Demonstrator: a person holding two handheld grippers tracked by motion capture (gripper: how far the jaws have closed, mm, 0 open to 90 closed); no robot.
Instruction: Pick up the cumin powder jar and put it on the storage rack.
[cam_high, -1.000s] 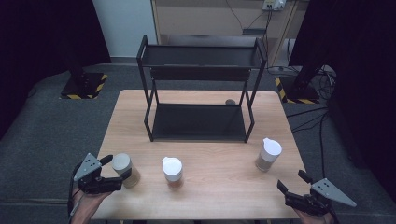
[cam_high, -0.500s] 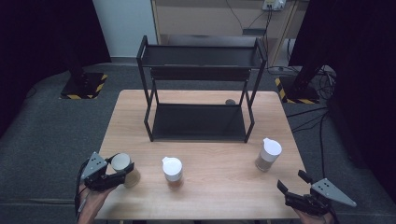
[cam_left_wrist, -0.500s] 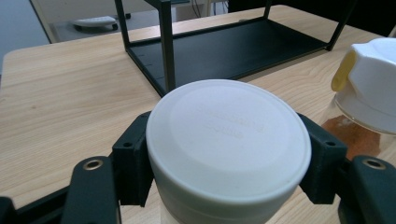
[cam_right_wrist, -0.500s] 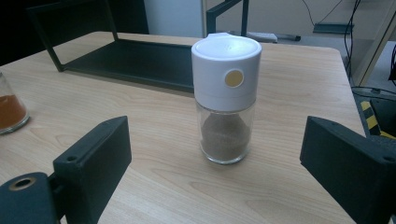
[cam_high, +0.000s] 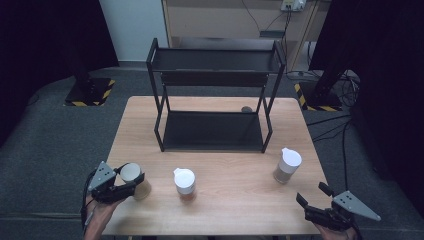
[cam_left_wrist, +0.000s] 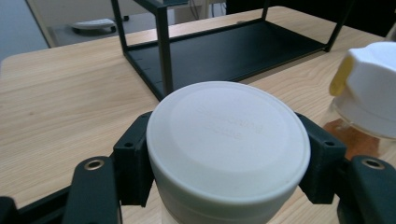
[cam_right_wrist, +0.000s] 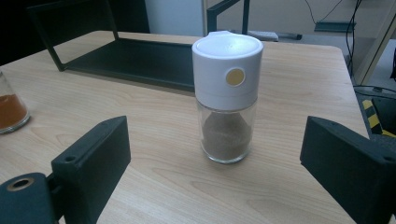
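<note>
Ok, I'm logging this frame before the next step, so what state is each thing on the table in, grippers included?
Left gripper: shut on the flat-lidded jar.
Flat-lidded jar: upright, lid on, clamped from both sides.
Middle jar: upright, white cap on, orange powder inside, free.
Right jar: upright, white cap on, brownish powder inside, free.
Right gripper: open, jaws wide, short of the right jar.
Rack: upright, both shelves bare.

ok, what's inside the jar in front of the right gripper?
The glass jar holds a mound of grey-brown powder in its lower part, with clear glass above it. The white cap covers the top, so anything under the cap is hidden.
</note>
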